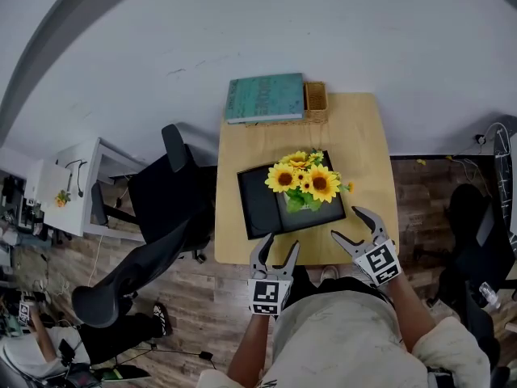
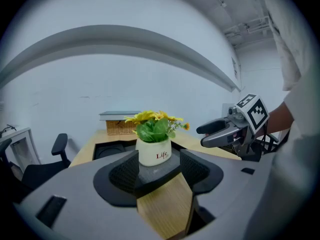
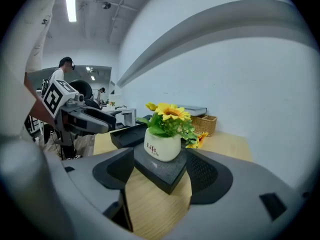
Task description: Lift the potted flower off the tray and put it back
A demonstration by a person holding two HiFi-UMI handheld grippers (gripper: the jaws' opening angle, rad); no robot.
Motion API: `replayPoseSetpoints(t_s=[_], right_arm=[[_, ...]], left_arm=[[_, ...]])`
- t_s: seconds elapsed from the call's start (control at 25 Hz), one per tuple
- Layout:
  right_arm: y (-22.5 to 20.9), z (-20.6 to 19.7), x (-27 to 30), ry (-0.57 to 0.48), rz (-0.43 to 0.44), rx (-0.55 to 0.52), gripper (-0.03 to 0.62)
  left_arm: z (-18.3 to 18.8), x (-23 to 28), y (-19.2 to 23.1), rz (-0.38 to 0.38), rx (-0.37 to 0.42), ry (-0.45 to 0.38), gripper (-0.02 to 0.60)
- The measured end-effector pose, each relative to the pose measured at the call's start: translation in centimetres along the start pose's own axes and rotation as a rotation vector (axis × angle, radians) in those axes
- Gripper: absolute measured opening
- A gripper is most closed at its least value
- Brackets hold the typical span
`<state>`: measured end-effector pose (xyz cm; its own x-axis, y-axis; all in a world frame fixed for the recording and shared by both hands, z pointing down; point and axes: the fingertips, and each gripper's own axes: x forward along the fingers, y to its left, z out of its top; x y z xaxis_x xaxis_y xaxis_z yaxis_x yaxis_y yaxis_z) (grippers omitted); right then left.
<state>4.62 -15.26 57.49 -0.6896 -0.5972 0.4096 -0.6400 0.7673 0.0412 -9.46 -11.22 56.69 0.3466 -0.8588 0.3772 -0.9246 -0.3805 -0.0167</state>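
**Grippers spread and empty, short of the potted flower**

Left gripper [image 1: 279, 242] and right gripper [image 1: 347, 223] are held at the near edge of the wooden table [image 1: 359, 128]; the jaws of each stand apart with nothing gripped.

Potted flower [image 1: 305, 183] stands upright on the right half of the black tray [image 1: 257, 204], close to its near right corner; not yet lifted.

It lies ahead of both grippers and between their lines; the right gripper is judged the nearer, its tips just short of that tray corner; the left sits off the tray's near edge, further to the pot's left. Approach would be forward and level, jaws passing either side of the upright pot.

Head view shows only sunflower blooms, the pot hidden beneath; each gripper view shows the white pot [image 3: 162, 145] with print on its side, centred beyond the jaw gap, untouched.

Beyond the tray: a teal book [image 1: 265, 97] lying on a wicker basket [image 1: 316, 100] at the far edge; a black office chair [image 1: 153, 217] left of the table.
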Motion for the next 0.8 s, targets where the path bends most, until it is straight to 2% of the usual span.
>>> replayPoseSetpoints(t_s=[0.44, 0.68, 0.8], right_arm=[[-2.4, 11.1, -3.5, -0.247, -0.085, -0.088, 0.342], [-3.5, 17.3, -6.4, -0.413, -0.139, -0.134, 0.342], [-3.9, 19.0, -7.3, -0.458, -0.150, -0.154, 0.342]], left_arm=[[9.9, -2.0, 2.2, 0.065, 0.063, -0.203, 0.264], [16.4, -4.6, 3.2, 0.108, 0.112, -0.375, 0.264], [18.4, -5.3, 3.4, 0.119, 0.151, -0.423, 0.264]])
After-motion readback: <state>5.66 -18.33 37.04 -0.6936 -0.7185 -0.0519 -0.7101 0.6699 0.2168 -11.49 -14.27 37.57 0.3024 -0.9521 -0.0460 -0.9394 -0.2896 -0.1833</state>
